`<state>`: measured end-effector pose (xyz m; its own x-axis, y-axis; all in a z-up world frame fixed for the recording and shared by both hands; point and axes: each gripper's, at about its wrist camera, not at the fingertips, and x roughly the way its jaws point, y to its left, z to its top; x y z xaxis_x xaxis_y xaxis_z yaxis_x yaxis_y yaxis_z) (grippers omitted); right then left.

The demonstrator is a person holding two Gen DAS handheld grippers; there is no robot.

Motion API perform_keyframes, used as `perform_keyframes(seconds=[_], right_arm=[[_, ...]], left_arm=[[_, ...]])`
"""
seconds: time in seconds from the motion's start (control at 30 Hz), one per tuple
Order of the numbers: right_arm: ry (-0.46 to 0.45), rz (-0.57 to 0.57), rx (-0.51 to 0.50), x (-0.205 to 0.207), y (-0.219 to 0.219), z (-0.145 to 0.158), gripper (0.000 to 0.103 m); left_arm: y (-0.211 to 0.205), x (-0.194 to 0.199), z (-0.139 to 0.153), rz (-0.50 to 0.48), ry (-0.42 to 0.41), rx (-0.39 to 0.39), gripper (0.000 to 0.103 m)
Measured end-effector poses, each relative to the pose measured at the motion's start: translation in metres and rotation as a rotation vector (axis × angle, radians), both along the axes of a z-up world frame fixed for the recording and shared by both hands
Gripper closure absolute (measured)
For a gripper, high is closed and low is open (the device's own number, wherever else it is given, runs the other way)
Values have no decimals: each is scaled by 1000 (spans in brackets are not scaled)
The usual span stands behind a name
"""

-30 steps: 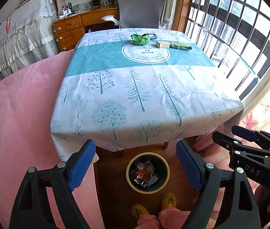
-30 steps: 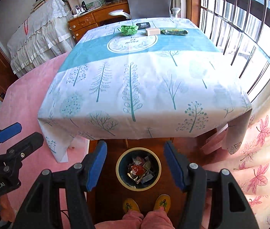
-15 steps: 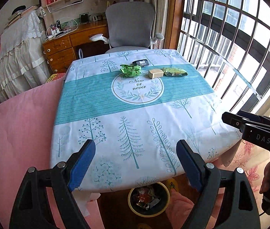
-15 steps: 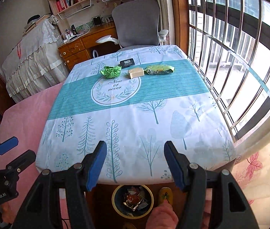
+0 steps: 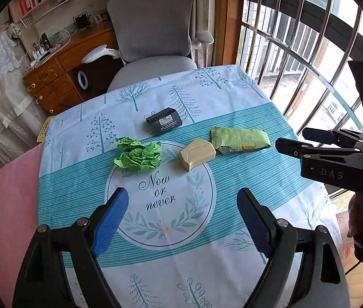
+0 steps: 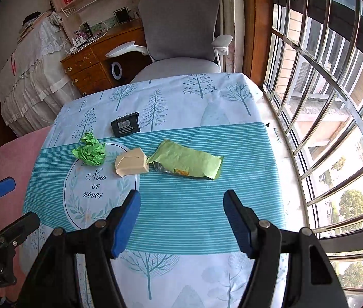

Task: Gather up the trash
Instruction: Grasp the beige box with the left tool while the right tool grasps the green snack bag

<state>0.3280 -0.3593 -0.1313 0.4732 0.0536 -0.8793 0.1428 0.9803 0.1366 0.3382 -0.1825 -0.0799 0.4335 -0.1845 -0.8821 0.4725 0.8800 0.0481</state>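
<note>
Four pieces of trash lie in a loose row across the middle of the table [image 5: 245, 177], toward its far edge by the grey office chair [image 5: 153, 23]. From the window side inward they are a flat green snack wrapper [image 6: 186, 163], a small beige box [image 6: 131, 165] touching the wrapper's torn end, a crumpled green paper [image 5: 139, 155], and, just behind these, a small black box [image 5: 164, 120].

The right gripper [image 6: 180, 219] hangs above the teal stripe with its jaws opening and nothing between them; the wrapper lies straight ahead of it, nearer to it than to the other tool. The wrapper's long axis runs across the table, roughly parallel to the far edge, its torn end pointing at the beige box, so the jaws would likely close across its short width.

The left gripper [image 5: 181, 218] stands wide and empty over the "Now or never" circle [image 5: 159, 192], with the crumpled paper ahead and slightly left, probably its pick.
</note>
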Motion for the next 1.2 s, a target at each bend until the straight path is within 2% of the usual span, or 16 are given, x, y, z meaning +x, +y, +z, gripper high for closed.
perform_keyframes(seconds=[0.17, 0.37, 0.5, 0.63, 0.7, 0.73, 0.83, 0.87, 0.93, 1.0, 1.07, 1.2], right_arm=[[83, 121, -2, 56, -13, -48, 32], [137, 274, -8, 85, -13, -87, 28], [135, 346, -12, 89, -8, -98, 27], [121, 417, -46, 87, 0, -96, 27], [118, 448, -91, 84, 5, -96, 30], [113, 461, -112, 82, 7, -96, 36], [99, 484, -117, 75, 11, -92, 62], [100, 480, -108, 73, 10, -91, 68], [99, 459, -87, 70, 7, -91, 77], [104, 427, -52, 68, 2, -92, 81], [109, 397, -22, 67, 1, -92, 86], [120, 351, 11, 64, 2, -92, 88]], left_arm=[[-34, 54, -45, -22, 109, 28, 18], [-62, 87, -88, -99, 200, 88, 18], [-72, 98, -110, -137, 232, 141, 18], [-71, 106, -125, -137, 287, 138, 18], [-71, 108, -129, -135, 301, 134, 20], [-72, 109, -131, -136, 307, 132, 22], [-73, 110, -137, -141, 339, 123, 41], [-75, 111, -139, -141, 347, 123, 48], [-76, 109, -140, -138, 331, 134, 56], [-77, 105, -140, -130, 322, 131, 63], [-77, 101, -140, -108, 310, 127, 65], [-65, 87, -134, -54, 290, 111, 68]])
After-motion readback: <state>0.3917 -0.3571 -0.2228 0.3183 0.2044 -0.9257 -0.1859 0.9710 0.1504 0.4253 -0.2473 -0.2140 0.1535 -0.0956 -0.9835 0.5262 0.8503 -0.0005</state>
